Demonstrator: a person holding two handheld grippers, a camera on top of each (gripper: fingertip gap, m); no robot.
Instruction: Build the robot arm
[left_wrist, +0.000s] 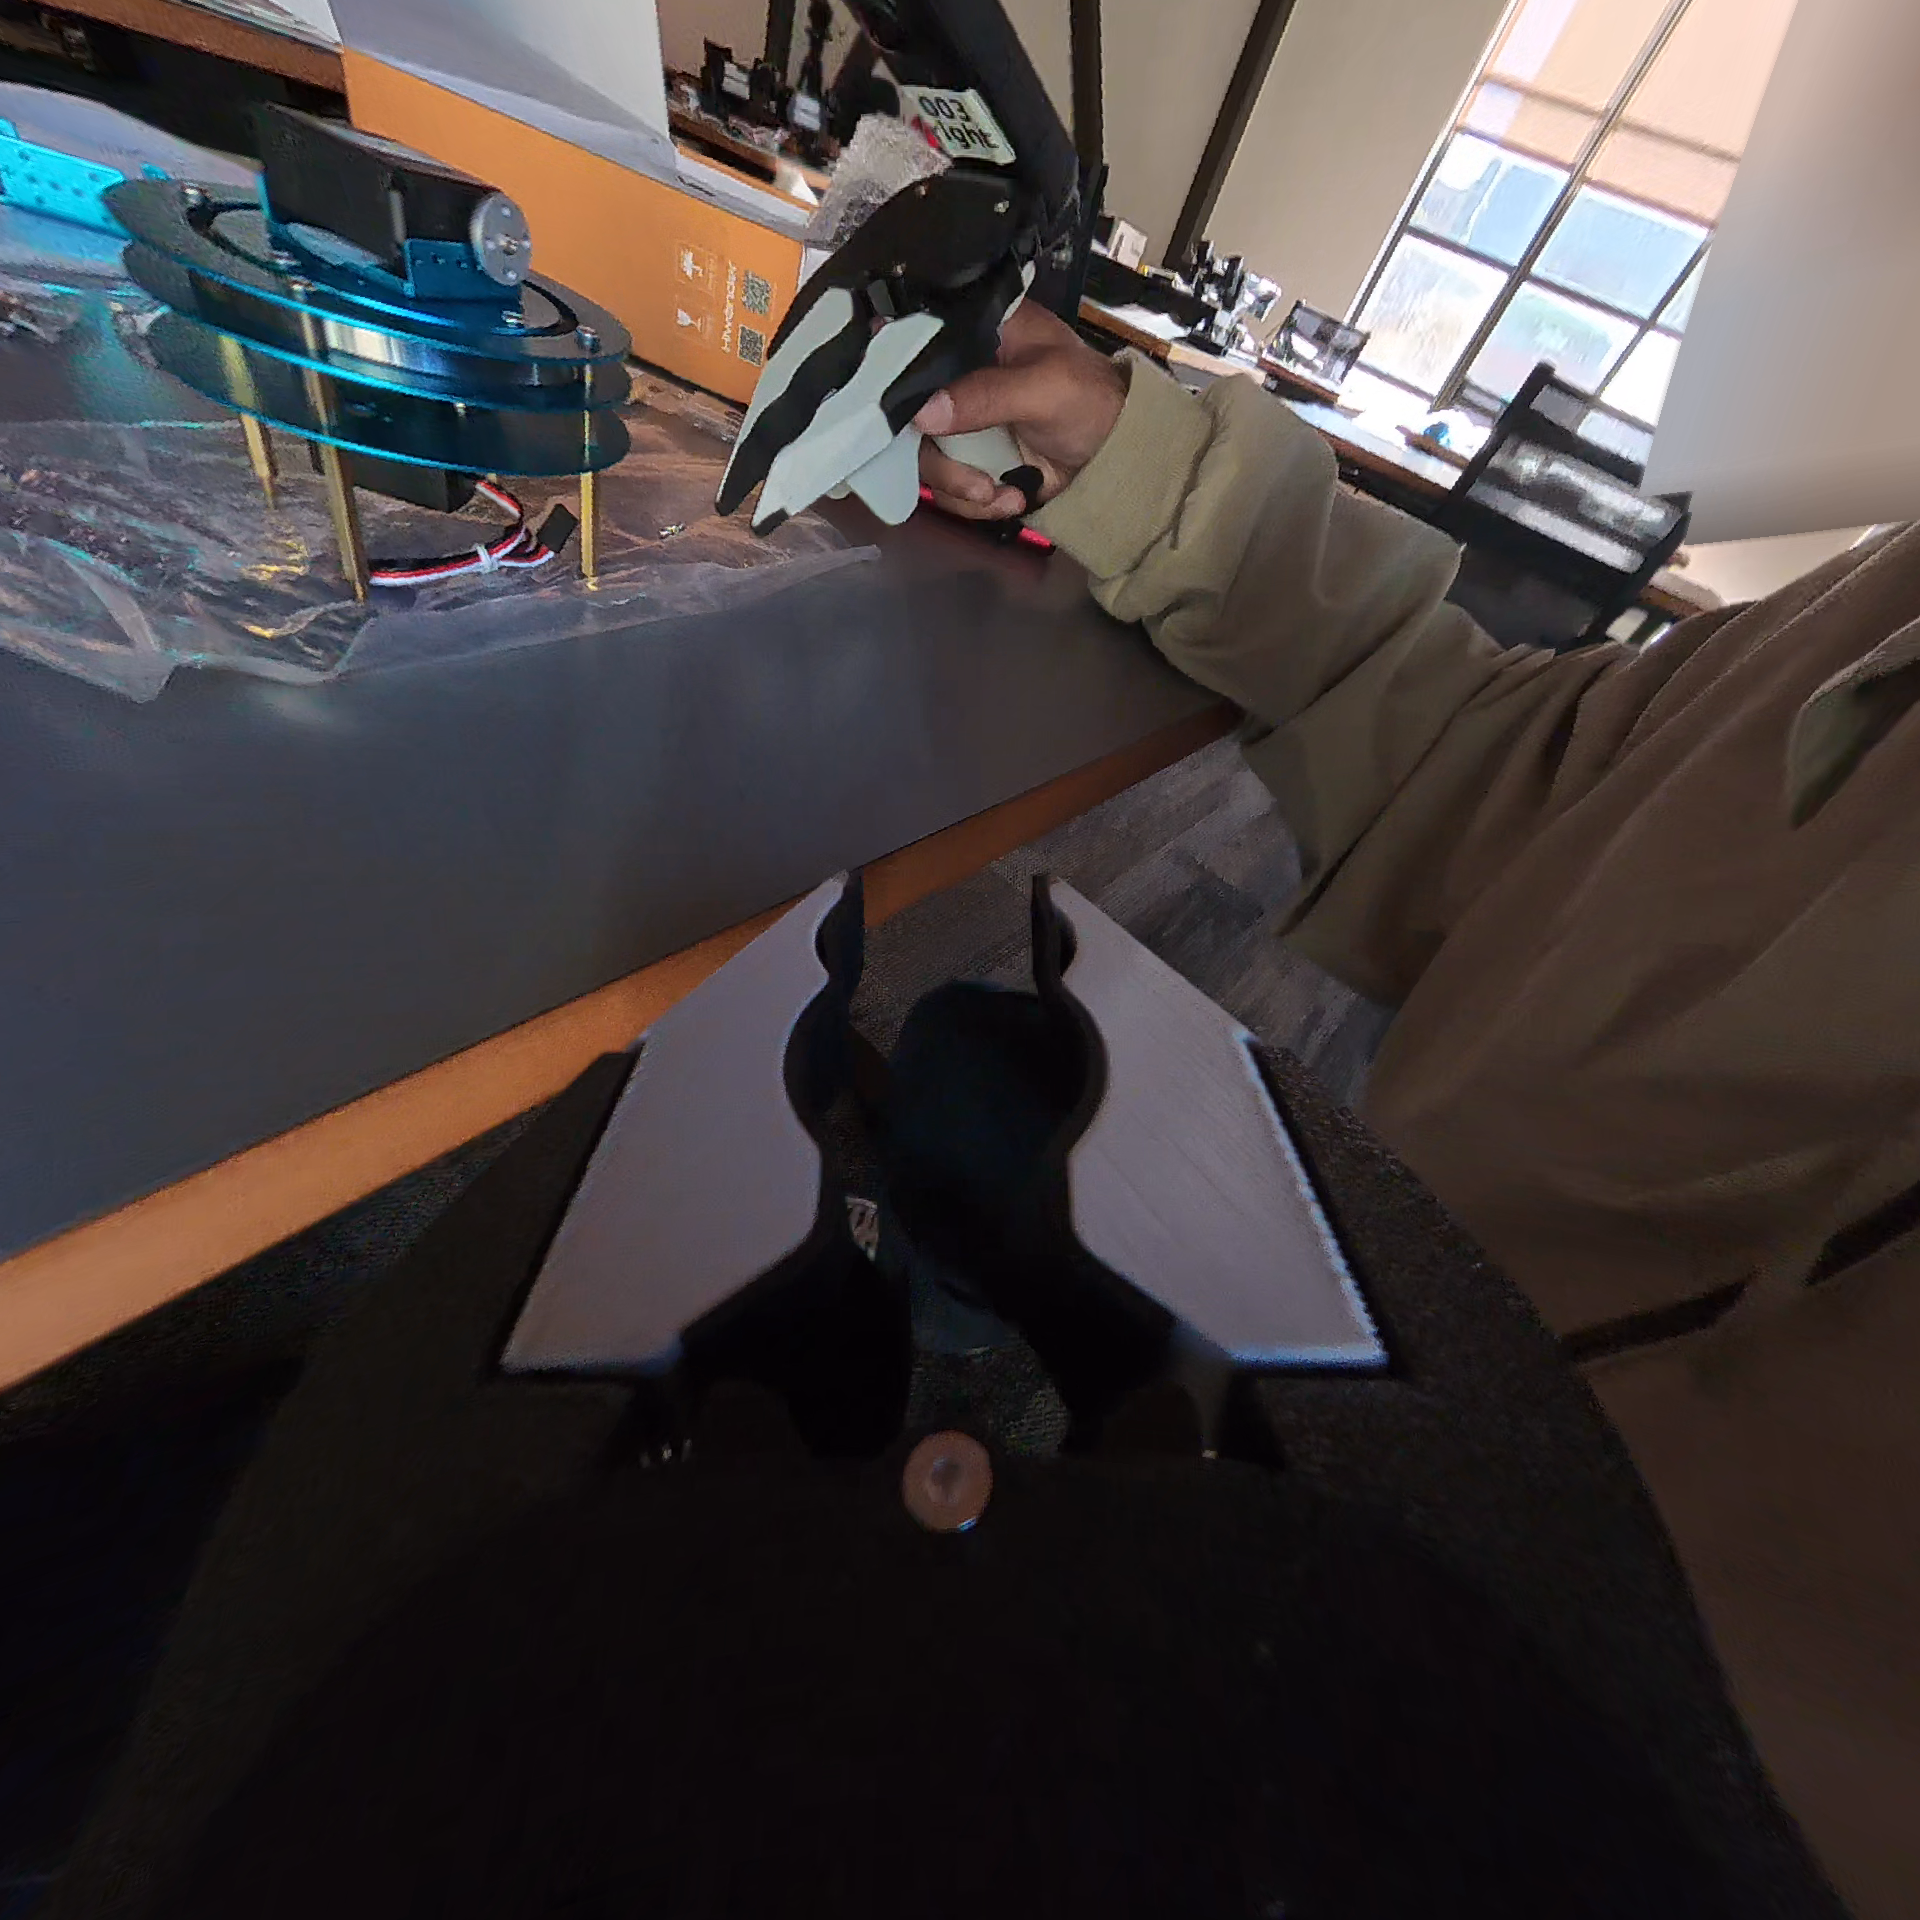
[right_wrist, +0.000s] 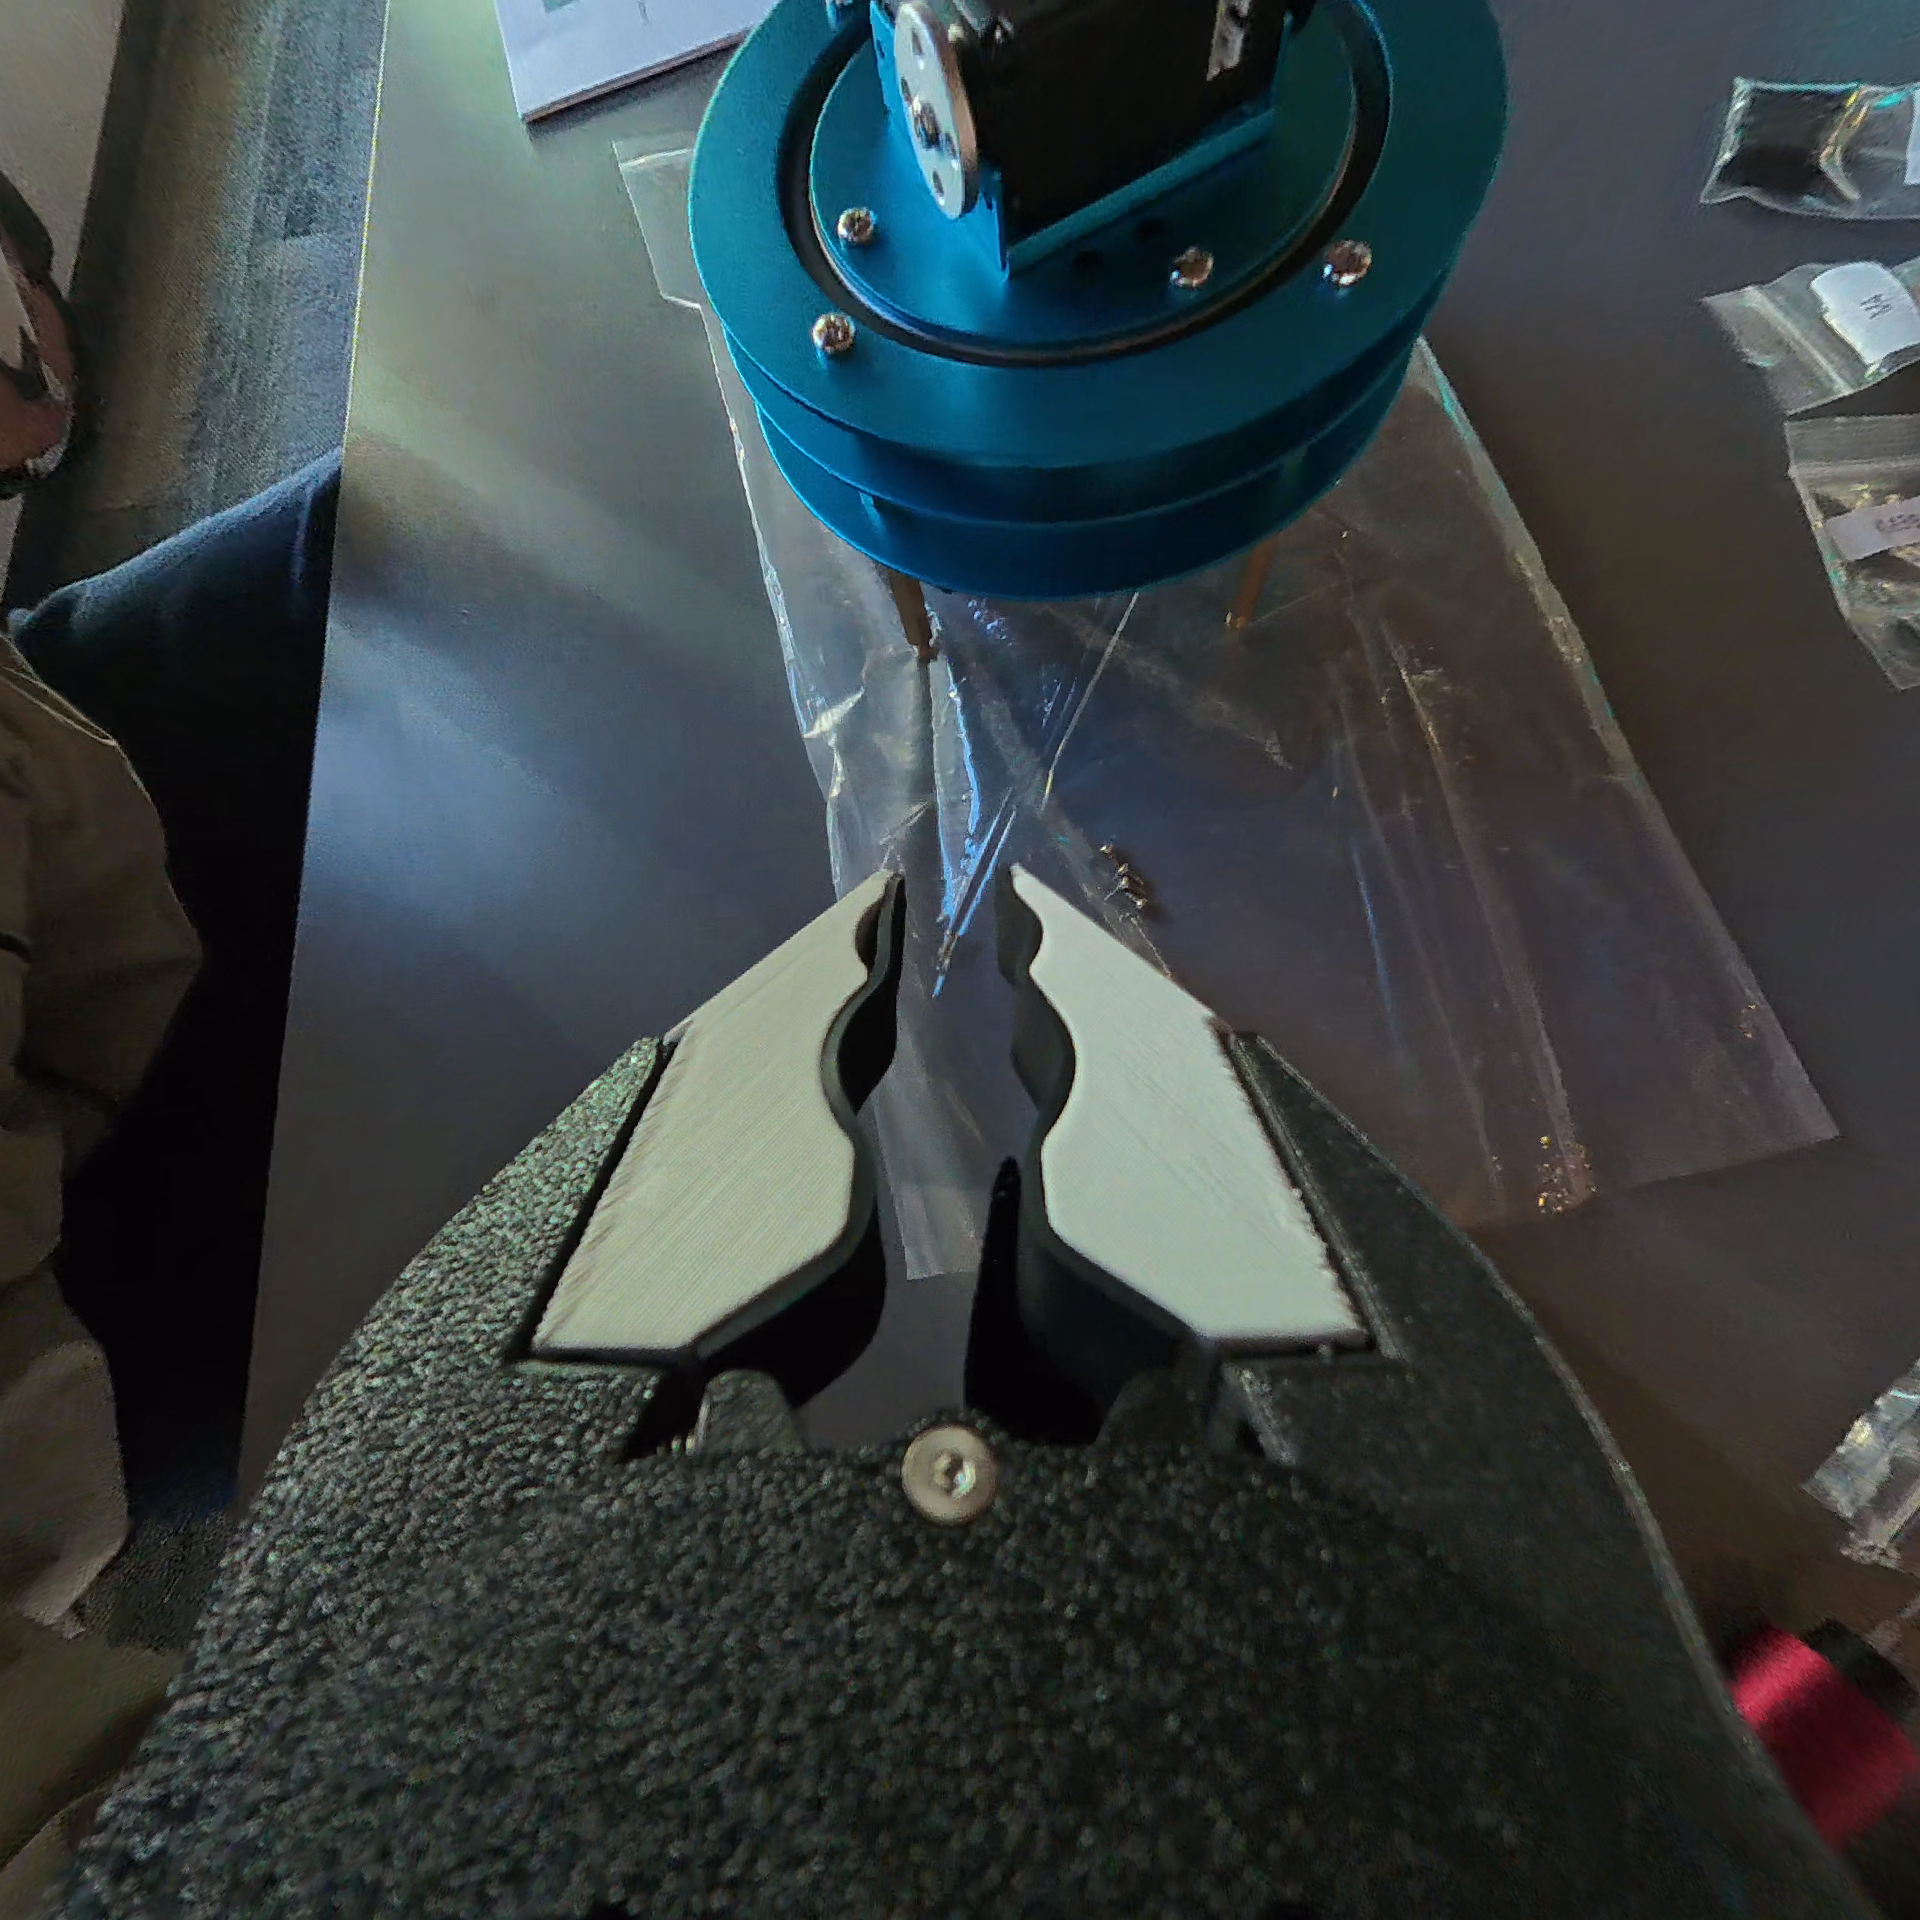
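A blue round turntable assembly (left_wrist: 384, 343) with a black servo on top stands on brass legs on a clear plastic bag (right_wrist: 1351, 831); it also shows in the right wrist view (right_wrist: 1091, 364). My right gripper (right_wrist: 956, 883) hovers low over the bag's near end, its jaws a narrow gap apart and empty, with small loose screws (right_wrist: 1127, 883) just right of its tips. In the left wrist view a hand holds the right gripper (left_wrist: 753, 514) beside the assembly. My left gripper (left_wrist: 945, 888) is open, below the table edge (left_wrist: 520, 1091) over carpet; a blurred dark round shape (left_wrist: 977, 1122) lies behind its fingers.
An orange cardboard box (left_wrist: 582, 229) stands behind the assembly. Small bags of parts (right_wrist: 1849, 332) lie on the table's right side. A red-handled tool (left_wrist: 997, 525) lies under the hand. A servo wire (left_wrist: 499, 545) trails under the assembly. A sleeve (left_wrist: 1299, 582) rests on the table edge. About 25 centimetres separates my left fingertips from my right.
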